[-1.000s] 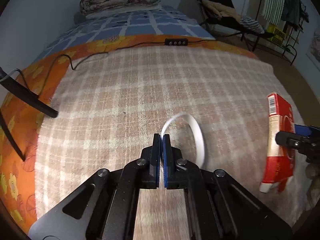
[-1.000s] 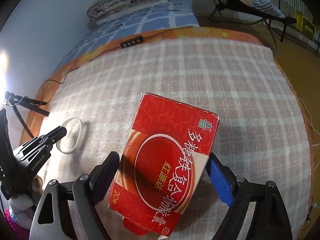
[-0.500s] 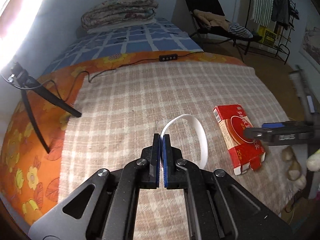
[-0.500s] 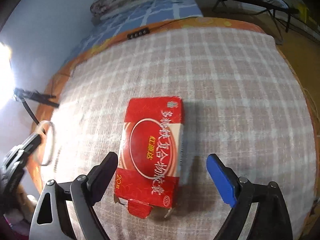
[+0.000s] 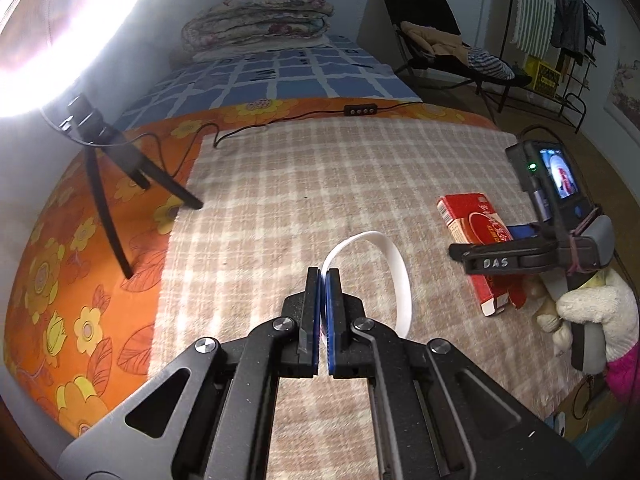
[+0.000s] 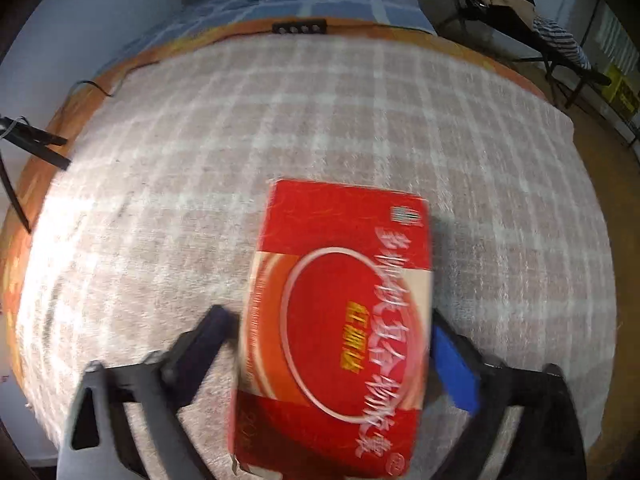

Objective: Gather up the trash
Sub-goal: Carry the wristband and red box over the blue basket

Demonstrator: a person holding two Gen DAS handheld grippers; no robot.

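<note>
- The left gripper (image 5: 323, 276) is seen with its fingers pressed together on one edge of a white plastic ring (image 5: 394, 276), which is held clear above the plaid blanket (image 5: 304, 184) and curves away toward 1 o'clock from the fingertips.
- A red box (image 6: 340, 320) printed with white characters and a circle is seen between the fingers of the right gripper (image 6: 332, 328), which are spread wide; the left finger lies just beside the box's left edge and the blue pad of the right finger just beside its right edge. Whether either finger touches the box cannot be told, as the right wrist view is blurred.
- In the left wrist view the red box (image 5: 476, 240) is seen lying on the blanket at 3 o'clock, with the right gripper (image 5: 496, 248) across it from the right.
- The blanket is spread over an orange flowered sheet (image 5: 80, 240) on the bed.
- Black tripod legs (image 5: 108, 184) are planted at 10 o'clock on the sheet.
- A black cable with an inline control (image 5: 360, 110) is laid across the far edge of the blanket at 12 o'clock.
- Folded quilts (image 5: 260, 16) are stacked at the head of the bed.
</note>
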